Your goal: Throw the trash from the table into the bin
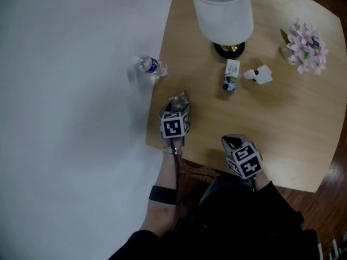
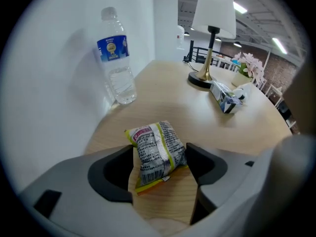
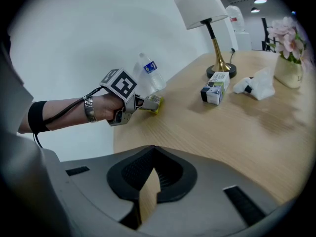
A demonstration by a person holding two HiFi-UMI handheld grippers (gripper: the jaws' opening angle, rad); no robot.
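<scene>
Snack packet (image 2: 157, 152) lies near the desk's (image 2: 237, 132) left edge. Its long axis runs along the open fingers of the left gripper (image 2: 159, 157), which flank it. The right gripper (image 3: 149, 179), fingers closed and empty, hangs well apart.

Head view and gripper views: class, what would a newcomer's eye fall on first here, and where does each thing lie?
The snack packet lying on the wooden table between the open jaws of the left tongs, near the edge. Then the white lamp at the far side, with a small carton and crumpled tissue near its base.
</scene>
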